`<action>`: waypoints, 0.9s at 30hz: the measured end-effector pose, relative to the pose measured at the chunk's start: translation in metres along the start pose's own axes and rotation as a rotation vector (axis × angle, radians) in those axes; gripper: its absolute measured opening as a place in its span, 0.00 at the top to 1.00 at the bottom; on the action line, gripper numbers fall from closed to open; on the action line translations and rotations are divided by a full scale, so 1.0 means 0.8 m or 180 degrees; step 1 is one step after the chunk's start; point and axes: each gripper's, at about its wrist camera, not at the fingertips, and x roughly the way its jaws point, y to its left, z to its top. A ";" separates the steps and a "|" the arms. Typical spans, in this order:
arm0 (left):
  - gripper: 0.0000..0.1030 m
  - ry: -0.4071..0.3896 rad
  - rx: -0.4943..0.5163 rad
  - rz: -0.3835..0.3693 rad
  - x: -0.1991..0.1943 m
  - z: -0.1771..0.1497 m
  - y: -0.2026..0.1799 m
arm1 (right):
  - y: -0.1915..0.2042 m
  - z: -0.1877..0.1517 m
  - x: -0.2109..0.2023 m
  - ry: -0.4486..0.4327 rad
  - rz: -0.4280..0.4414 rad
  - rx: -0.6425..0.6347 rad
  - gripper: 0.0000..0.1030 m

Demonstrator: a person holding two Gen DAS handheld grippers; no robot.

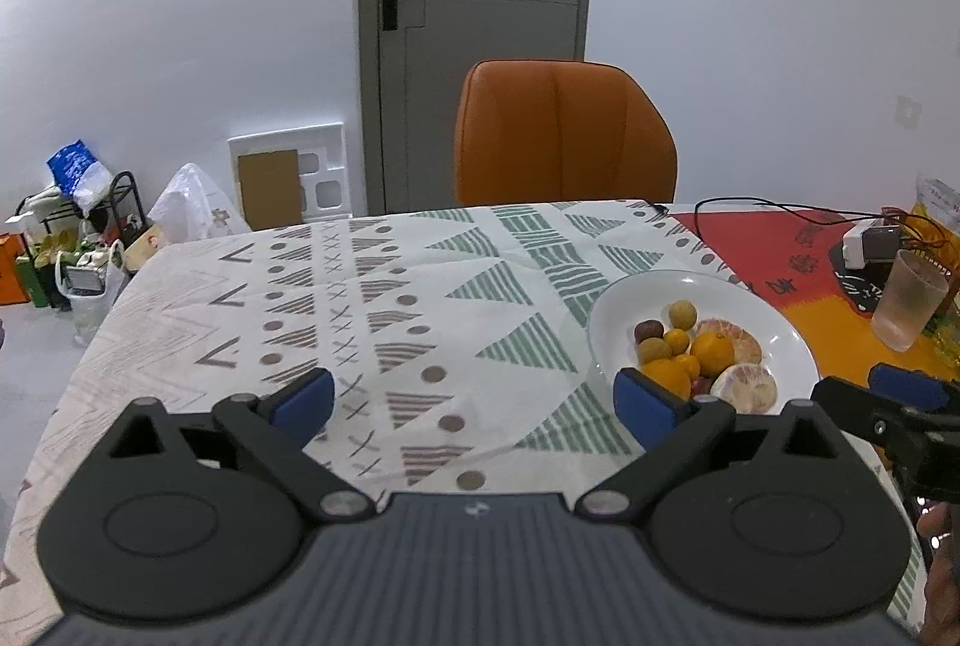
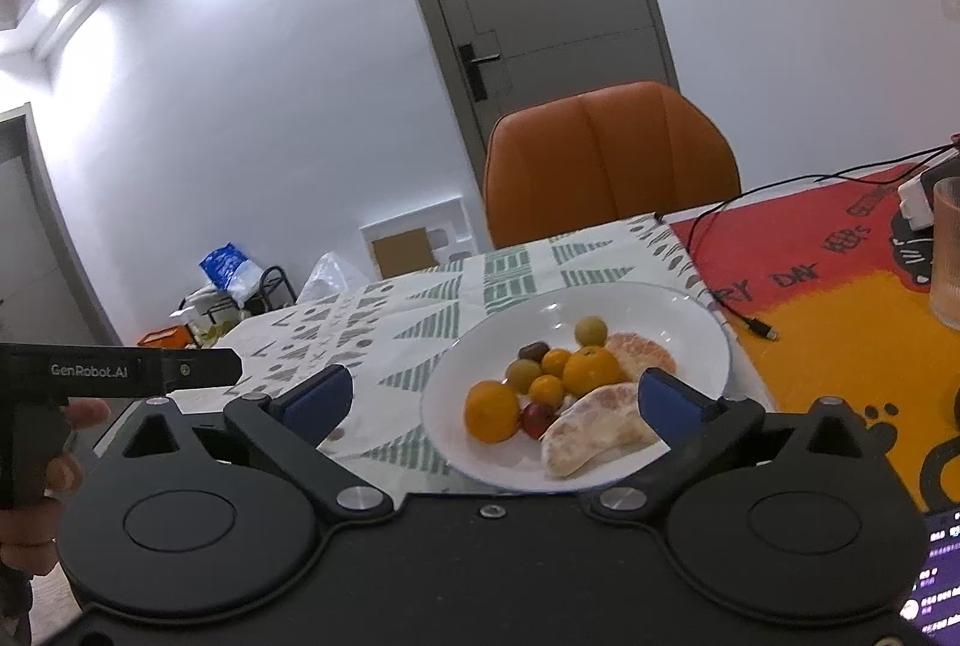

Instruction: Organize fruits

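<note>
A white plate [image 2: 690,328] on the patterned tablecloth holds several fruits: oranges [image 2: 491,410], small yellow and green round fruits, a dark red one, and two peeled citrus pieces [image 2: 594,433]. My right gripper [image 2: 495,400] hangs open just in front of the plate's near rim, nothing between its blue pads. In the left wrist view the same plate [image 1: 780,328] lies to the right. My left gripper [image 1: 477,403] stands open over bare cloth, its right pad [image 1: 645,400] near the plate's left edge. Part of the right gripper [image 1: 900,394] shows at the far right.
An orange chair [image 1: 564,135] stands behind the table. A ribbed glass [image 1: 909,307], a white adapter [image 1: 864,241] and black cables lie on the red and orange mat at the right. A laptop corner [image 2: 936,574] sits at the near right. Bags clutter the floor at the left.
</note>
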 end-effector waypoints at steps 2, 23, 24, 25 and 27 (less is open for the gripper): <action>0.03 -0.0016 -0.0018 0.0028 -0.010 -0.003 0.005 | 0.005 0.000 -0.003 0.0003 -0.0002 0.0003 0.00; 0.00 -0.0058 -0.0161 0.0288 -0.083 -0.043 0.045 | 0.045 -0.009 -0.050 -0.0038 0.0139 -0.0185 0.00; 0.00 -0.0061 -0.0175 0.0301 -0.086 -0.046 0.047 | 0.046 -0.009 -0.050 -0.0031 0.0127 -0.0199 0.00; 0.00 -0.0065 -0.0193 0.0313 -0.089 -0.048 0.049 | 0.047 -0.011 -0.052 -0.0027 0.0107 -0.0206 0.00; 0.00 -0.0067 -0.0219 0.0328 -0.094 -0.053 0.051 | 0.048 -0.012 -0.055 -0.0019 0.0087 -0.0217 0.00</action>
